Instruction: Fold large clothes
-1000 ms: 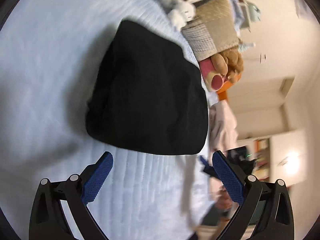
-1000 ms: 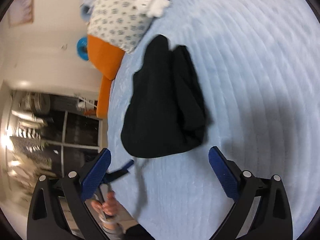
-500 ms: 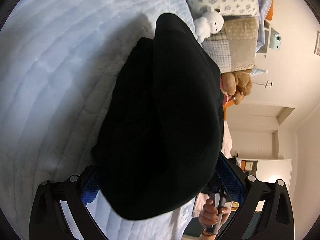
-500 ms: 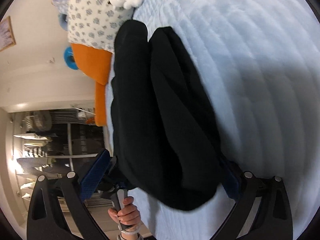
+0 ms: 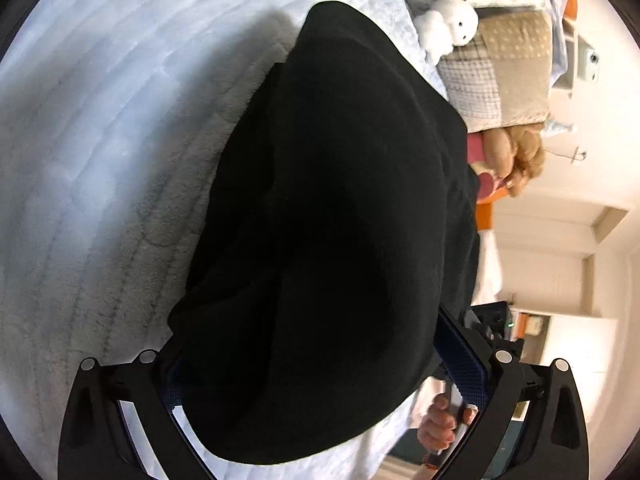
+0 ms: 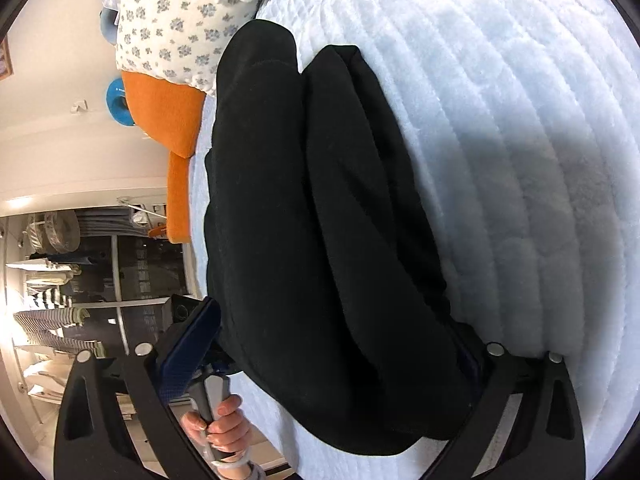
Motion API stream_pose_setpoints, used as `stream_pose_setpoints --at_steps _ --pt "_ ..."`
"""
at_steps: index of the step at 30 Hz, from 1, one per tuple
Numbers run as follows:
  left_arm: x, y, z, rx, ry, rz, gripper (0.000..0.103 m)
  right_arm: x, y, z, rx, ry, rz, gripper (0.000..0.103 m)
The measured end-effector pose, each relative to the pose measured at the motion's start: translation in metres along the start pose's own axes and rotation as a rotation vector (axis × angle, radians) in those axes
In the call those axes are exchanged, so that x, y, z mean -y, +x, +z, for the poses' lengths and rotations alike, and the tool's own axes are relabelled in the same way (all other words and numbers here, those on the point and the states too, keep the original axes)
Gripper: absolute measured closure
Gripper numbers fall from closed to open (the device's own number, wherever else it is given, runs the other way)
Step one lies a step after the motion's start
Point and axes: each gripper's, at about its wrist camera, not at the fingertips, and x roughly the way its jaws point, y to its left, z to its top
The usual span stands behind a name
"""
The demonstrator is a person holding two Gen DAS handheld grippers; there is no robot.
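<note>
A folded black garment (image 5: 332, 216) lies on the pale blue quilted bed (image 5: 100, 120). It also shows in the right wrist view (image 6: 320, 220), folded in two thick layers. My left gripper (image 5: 320, 364) is open, its jaws wide apart on either side of the garment's near end, which bulges between them. My right gripper (image 6: 332, 352) is open too, straddling the other end of the garment. Each view shows the other gripper's handle and the hand on it beyond the garment.
A floral pillow (image 6: 172, 24), a white plush toy (image 5: 448, 28), a patchwork cushion (image 5: 500, 72) and a brown teddy (image 5: 516, 160) lie at the bed's head. An orange cushion (image 6: 164, 116) sits at the bed's edge. Shelves with clothes (image 6: 52, 312) stand beyond.
Both grippers have moved forward from well short of the garment until their open jaws straddle its ends. The garment now fills most of each view.
</note>
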Motion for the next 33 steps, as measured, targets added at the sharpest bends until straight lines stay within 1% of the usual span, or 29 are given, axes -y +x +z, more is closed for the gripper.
stream_pose_setpoints --at_steps 1,3,4,6,7,8,9,11,12,13,14,15,17,18,20,22,23,24,25,26,27,29,31,33 --pt "0.008 -0.001 -0.004 0.005 0.035 0.059 0.01 0.0 -0.001 -0.001 0.002 -0.007 -0.008 0.027" --pt "0.019 -0.004 -0.009 0.022 0.065 0.113 0.016 0.003 -0.004 -0.003 -0.004 -0.016 -0.003 0.037" --pt "0.023 -0.006 -0.011 0.029 0.077 0.128 0.02 0.005 -0.006 -0.005 -0.003 -0.019 0.002 0.04" --pt "0.033 -0.009 -0.012 0.041 0.107 0.156 0.029 0.001 -0.009 -0.008 0.01 -0.055 -0.004 0.048" --pt "0.038 -0.012 -0.014 0.054 0.125 0.17 0.031 -0.003 -0.011 -0.011 0.016 -0.084 -0.013 0.051" --pt "0.047 -0.011 -0.004 0.065 0.146 0.187 0.036 -0.008 -0.012 -0.013 0.022 -0.111 -0.025 0.053" --pt "0.055 -0.013 -0.006 0.084 0.188 0.218 0.039 -0.02 -0.015 -0.016 0.036 -0.16 -0.048 0.054" --pt "0.066 -0.021 -0.009 0.114 0.233 0.242 0.041 -0.037 -0.017 -0.021 0.05 -0.218 -0.065 0.055" --pt "0.073 -0.027 -0.006 0.127 0.254 0.244 0.042 -0.054 -0.021 -0.026 0.063 -0.261 -0.066 0.055" --pt "0.081 -0.041 -0.006 0.154 0.279 0.241 0.043 -0.066 -0.022 -0.028 0.071 -0.286 -0.065 0.055" --pt "0.089 -0.053 -0.007 0.177 0.297 0.24 0.043 -0.086 -0.025 -0.033 0.084 -0.325 -0.06 0.055" --pt "0.098 -0.073 -0.009 0.209 0.318 0.237 0.043 -0.101 -0.025 -0.035 0.09 -0.347 -0.052 0.055" --pt "0.103 -0.111 -0.015 0.26 0.333 0.227 0.043 -0.144 -0.022 -0.048 0.094 -0.418 -0.03 0.056" --pt "0.105 -0.137 -0.02 0.295 0.336 0.217 0.043 -0.16 -0.019 -0.053 0.095 -0.443 -0.018 0.056" --pt "0.105 -0.187 -0.029 0.37 0.348 0.226 0.043 -0.206 -0.004 -0.073 0.086 -0.517 0.029 0.056" --pt "0.097 -0.246 -0.044 0.478 0.368 0.26 0.043 -0.242 0.016 -0.091 0.076 -0.582 0.071 0.056" --pt "0.091 -0.268 -0.05 0.515 0.371 0.275 0.043 -0.267 0.032 -0.106 0.065 -0.63 0.099 0.056" --pt "0.082 -0.296 -0.059 0.563 0.369 0.299 0.042 -0.284 0.045 -0.114 0.054 -0.659 0.116 0.056" --pt "0.072 -0.321 -0.067 0.604 0.359 0.322 0.042 -0.303 0.061 -0.125 0.04 -0.691 0.135 0.055" --pt "0.063 -0.34 -0.071 0.63 0.347 0.337 0.042 -0.323 0.083 -0.14 0.018 -0.731 0.154 0.055" --pt "0.05 -0.361 -0.078 0.659 0.329 0.361 0.042 -0.334 0.097 -0.15 0.005 -0.753 0.165 0.055" --pt "0.026 -0.391 -0.091 0.708 0.311 0.407 0.042 -0.355 0.132 -0.174 -0.032 -0.802 0.185 0.055" --pt "-0.01 -0.418 -0.107 0.754 0.291 0.46 0.042 -0.37 0.172 -0.196 -0.074 -0.848 0.196 0.055" --pt "-0.041 -0.43 -0.118 0.779 0.266 0.496 0.042 -0.377 0.21 -0.217 -0.119 -0.878 0.192 0.055"
